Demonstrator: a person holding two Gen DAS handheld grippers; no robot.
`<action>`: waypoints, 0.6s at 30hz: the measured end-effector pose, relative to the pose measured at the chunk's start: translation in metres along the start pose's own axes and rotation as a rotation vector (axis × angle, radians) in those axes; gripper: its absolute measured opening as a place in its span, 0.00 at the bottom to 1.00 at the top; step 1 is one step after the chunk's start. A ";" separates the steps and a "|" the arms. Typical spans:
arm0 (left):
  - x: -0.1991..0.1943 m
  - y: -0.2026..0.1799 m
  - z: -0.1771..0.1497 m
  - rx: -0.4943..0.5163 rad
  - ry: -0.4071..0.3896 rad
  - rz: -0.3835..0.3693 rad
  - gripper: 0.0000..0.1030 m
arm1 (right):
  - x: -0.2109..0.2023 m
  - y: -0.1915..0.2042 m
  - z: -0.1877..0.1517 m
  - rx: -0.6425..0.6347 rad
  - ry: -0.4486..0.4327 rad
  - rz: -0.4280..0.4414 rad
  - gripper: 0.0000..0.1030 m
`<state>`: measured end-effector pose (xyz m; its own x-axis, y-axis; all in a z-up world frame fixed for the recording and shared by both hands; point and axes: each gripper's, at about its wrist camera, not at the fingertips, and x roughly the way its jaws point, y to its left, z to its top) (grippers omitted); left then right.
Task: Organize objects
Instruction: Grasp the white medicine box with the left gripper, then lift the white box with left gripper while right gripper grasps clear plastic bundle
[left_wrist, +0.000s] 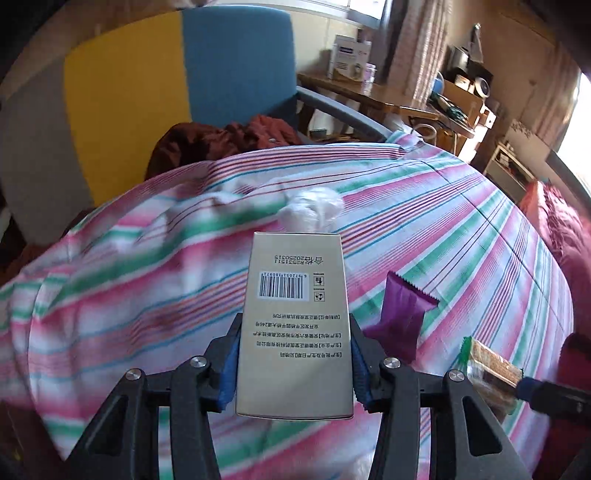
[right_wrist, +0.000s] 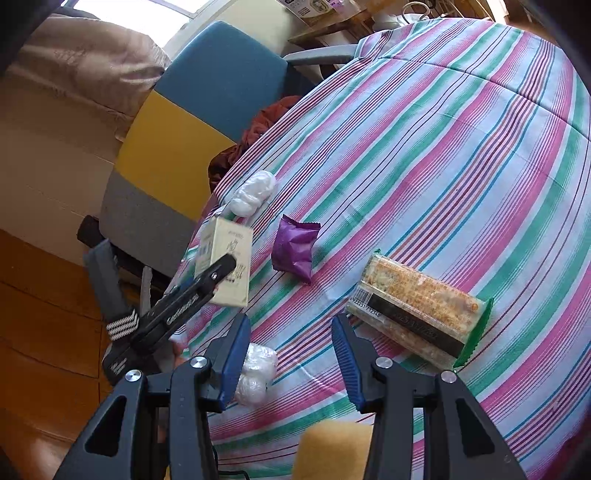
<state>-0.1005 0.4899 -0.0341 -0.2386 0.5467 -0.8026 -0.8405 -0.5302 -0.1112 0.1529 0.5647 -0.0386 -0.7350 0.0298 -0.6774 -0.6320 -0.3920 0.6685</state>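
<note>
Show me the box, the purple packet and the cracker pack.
box (left_wrist: 293, 325), left wrist view, on its barcode face
purple packet (right_wrist: 294, 247), right wrist view, on its middle
cracker pack (right_wrist: 417, 306), right wrist view, on its clear wrapper

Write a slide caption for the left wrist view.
Left gripper clamps a beige box above the striped bedsheet, purple packet alongside.

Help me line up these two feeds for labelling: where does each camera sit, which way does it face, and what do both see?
Left wrist: rides the left gripper, looking along its fingers across the striped bed cover; its blue pads clamp the beige box.
Right wrist: rides the right gripper, looking down at the cover; its jaws are open and empty near the cracker pack; the left gripper shows too.
Shared: beige box, purple packet, cracker pack, white wad, cover.
</note>
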 end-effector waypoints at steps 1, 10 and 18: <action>-0.011 0.005 -0.011 -0.023 -0.012 0.012 0.49 | 0.000 0.001 0.000 -0.006 -0.001 -0.004 0.45; -0.071 0.010 -0.112 -0.063 -0.132 0.220 0.49 | -0.002 0.006 -0.002 -0.053 -0.020 -0.055 0.45; -0.065 0.007 -0.148 -0.076 -0.148 0.210 0.48 | -0.005 0.011 -0.002 -0.084 -0.067 -0.063 0.45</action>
<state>-0.0191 0.3549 -0.0698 -0.4774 0.5055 -0.7187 -0.7273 -0.6863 0.0004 0.1503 0.5584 -0.0283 -0.7112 0.1164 -0.6933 -0.6564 -0.4629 0.5957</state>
